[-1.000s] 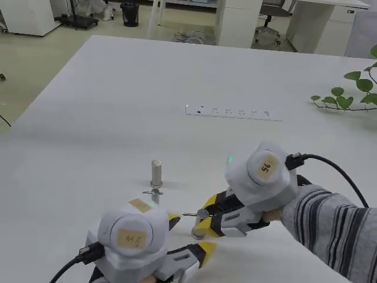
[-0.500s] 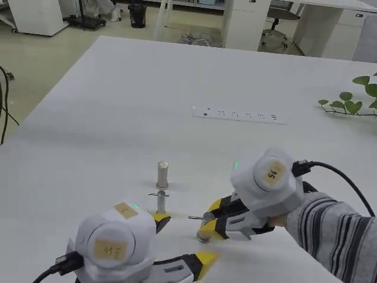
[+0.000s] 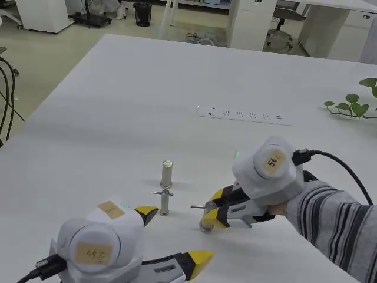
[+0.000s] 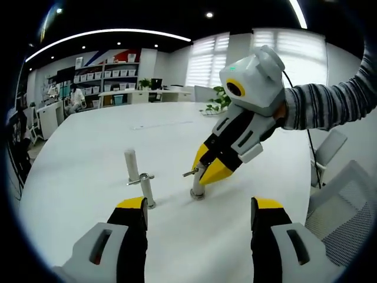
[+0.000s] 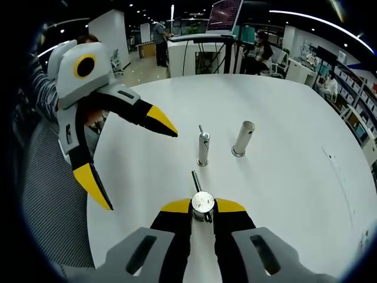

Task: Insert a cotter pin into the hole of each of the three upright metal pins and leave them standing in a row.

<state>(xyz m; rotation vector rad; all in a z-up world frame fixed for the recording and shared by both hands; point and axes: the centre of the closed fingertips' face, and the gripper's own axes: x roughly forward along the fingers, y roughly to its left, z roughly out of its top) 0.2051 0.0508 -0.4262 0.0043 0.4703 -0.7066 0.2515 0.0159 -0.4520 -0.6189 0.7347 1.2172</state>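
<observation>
Cotter pin (image 5: 194, 178) juts ahead of your right gripper (image 5: 203, 207), jaws clamped on a metal pin (image 5: 202, 202); left gripper (image 4: 200, 204) gapes wide, empty. Jerky release could topple it & shake the cotter out.

Place: open-plan office, possibly a lab.
Furniture: large white table (image 3: 118, 106); swivel chair (image 3: 283, 26) beyond its far edge; more white desks (image 4: 147, 94).
Walls: stocked shelves (image 4: 103, 73), blinded windows (image 4: 203, 62).
Table's far side: power strip (image 3: 243, 115); leafy plant (image 3: 353, 103) at the right edge.
</observation>
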